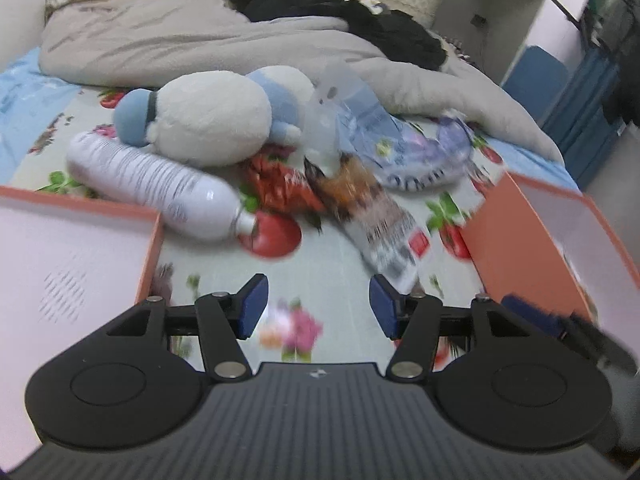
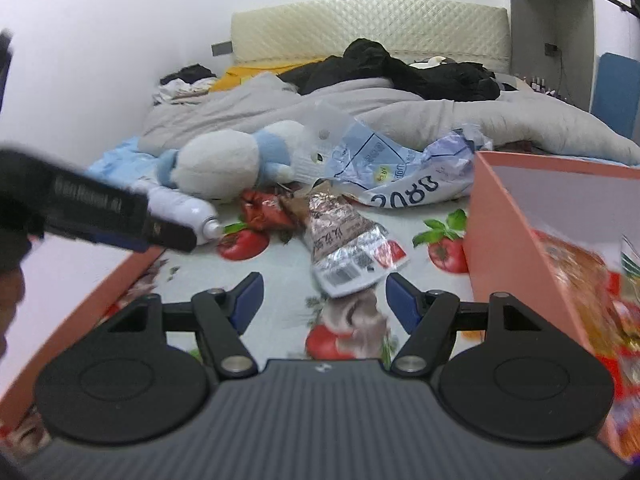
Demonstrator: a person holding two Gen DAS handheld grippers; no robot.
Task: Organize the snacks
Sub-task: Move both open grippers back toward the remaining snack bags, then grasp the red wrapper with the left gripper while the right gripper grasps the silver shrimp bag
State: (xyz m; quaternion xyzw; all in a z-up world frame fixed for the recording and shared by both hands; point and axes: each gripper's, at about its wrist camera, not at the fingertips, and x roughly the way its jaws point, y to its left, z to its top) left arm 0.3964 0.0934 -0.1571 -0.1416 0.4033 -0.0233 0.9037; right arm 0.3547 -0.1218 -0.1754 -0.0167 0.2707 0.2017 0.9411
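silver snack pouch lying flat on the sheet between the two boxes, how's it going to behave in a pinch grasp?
The silver snack pouch looks like thin crinkled foil, so probably floppy: expect it to droop from whichever end is pinched. It lies fairly flat, so likely light. The glossy film may slip between the pads; its sealed bottom edge, nearest the open right gripper, seems the surest bite.

Little legible. Pale blue-white plastic bag [image 2: 404,168], right wrist view: big dark characters printed upside down, roughly "2080", not sure; small print above too small to read. Silver snack packet [image 2: 344,240]: dark Chinese characters, a barcode and a red label, none readable. White bottle [image 1: 160,184], left wrist view: lines of fine print, blurred. Left gripper [image 2: 120,216] body: white lettering, blurred.
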